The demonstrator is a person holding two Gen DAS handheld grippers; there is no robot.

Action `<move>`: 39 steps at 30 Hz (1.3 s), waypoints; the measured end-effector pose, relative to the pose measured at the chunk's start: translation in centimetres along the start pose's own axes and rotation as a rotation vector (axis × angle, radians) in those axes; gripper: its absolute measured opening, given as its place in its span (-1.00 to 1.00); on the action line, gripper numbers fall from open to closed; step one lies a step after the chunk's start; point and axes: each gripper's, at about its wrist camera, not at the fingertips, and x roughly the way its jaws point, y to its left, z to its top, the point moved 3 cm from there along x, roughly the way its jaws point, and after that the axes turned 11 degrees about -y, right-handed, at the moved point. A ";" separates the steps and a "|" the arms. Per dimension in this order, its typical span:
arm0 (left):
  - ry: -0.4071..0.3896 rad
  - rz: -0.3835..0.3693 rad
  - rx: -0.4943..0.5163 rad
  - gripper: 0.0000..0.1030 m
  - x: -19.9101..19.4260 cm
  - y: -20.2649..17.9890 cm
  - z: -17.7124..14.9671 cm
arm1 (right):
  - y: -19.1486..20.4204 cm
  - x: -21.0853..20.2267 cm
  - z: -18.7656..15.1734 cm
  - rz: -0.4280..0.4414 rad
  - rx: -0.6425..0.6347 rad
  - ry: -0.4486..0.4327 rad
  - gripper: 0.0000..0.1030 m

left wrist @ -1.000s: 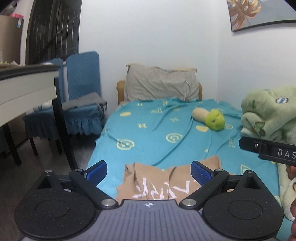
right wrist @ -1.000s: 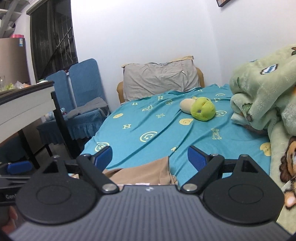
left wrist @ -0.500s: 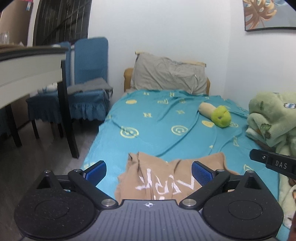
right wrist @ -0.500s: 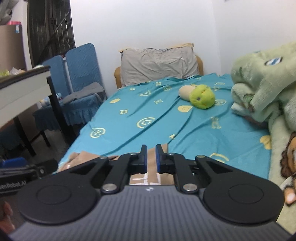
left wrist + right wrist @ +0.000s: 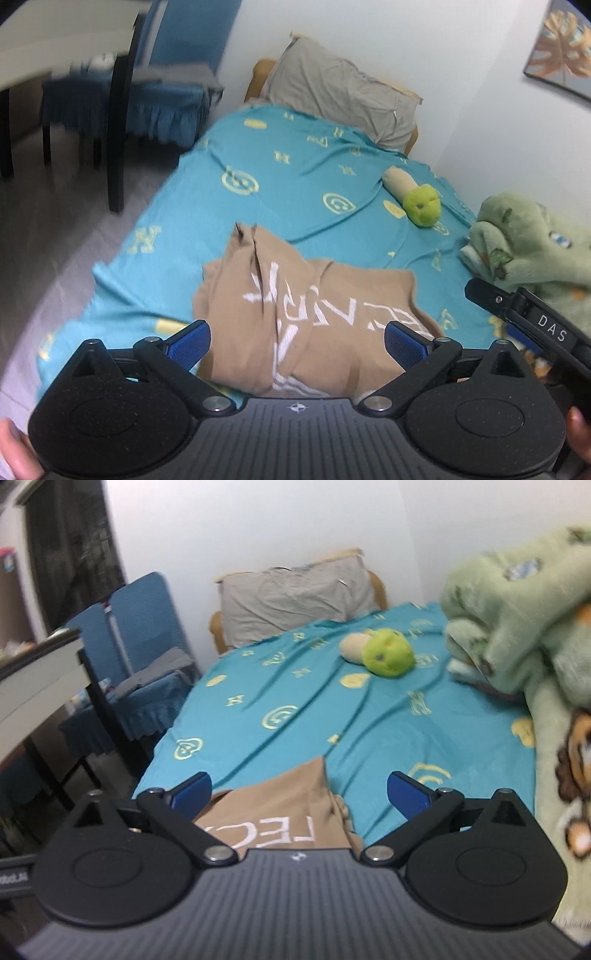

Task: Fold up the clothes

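A tan garment (image 5: 295, 317) with white lettering lies crumpled on the near end of the bed (image 5: 295, 177), directly ahead of and below both tools. It is bunched in loose folds, one ridge running up toward its far corner, and its near edge disappears under the left tool's body.

The left tool (image 5: 297, 341) hangs over the garment with its blue-padded fingers spread wide, nothing between them; the cloth shows through the gap. The right tool (image 5: 299, 792) is just to the right of it, likewise spread, and grips nothing, with a lettered corner of the garment (image 5: 280, 812) showing between its fingers. From the left tool's view the right one's black arm juts in at the right edge.

Farther ahead of the tools, on the teal sheet with yellow prints, sits a green and cream plush toy (image 5: 415, 197), and beyond that a grey pillow (image 5: 343, 92) against the wall. To the right of the tools is a heaped pale green blanket (image 5: 517, 609). To the left stand blue-covered chairs (image 5: 144, 646) and a tabletop (image 5: 37, 679) edge.
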 end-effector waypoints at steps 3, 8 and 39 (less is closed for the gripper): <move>0.087 -0.031 -0.136 0.96 0.8 1.3 -0.3 | -1.4 0.0 0.2 0.011 0.134 0.046 1.00; 0.301 -0.096 -0.407 0.90 2.6 4.0 -2.2 | -3.7 -1.0 0.5 0.012 0.373 0.102 1.00; 0.047 -0.072 -0.753 -0.48 4.5 7.6 -1.3 | -3.3 4.6 -10.2 0.049 1.112 0.451 -0.09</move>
